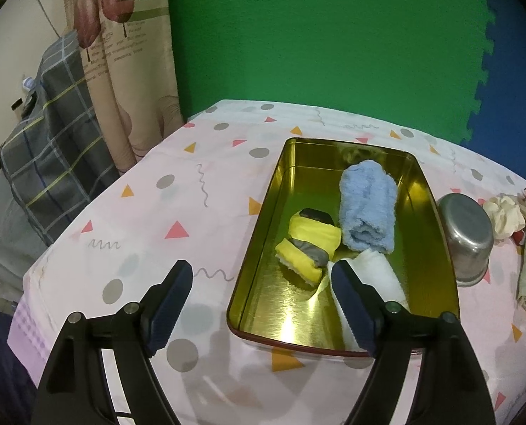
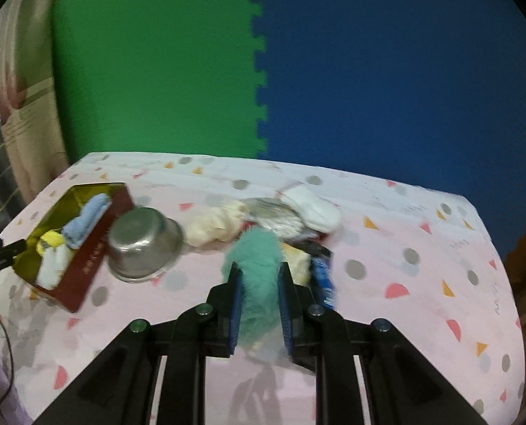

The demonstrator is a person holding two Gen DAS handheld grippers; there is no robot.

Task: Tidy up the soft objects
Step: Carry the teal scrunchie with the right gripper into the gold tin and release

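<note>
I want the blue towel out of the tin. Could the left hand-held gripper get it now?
Probably yes. The left hand-held gripper is open and empty above the near end of the tin. The blue towel lies uncovered on top, though a white cloth sits just before it.

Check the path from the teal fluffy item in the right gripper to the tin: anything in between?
Yes. The upturned steel bowl sits on the table between the teal fluffy item, clamped in the right gripper, and the tin, close against its red side wall.
</note>
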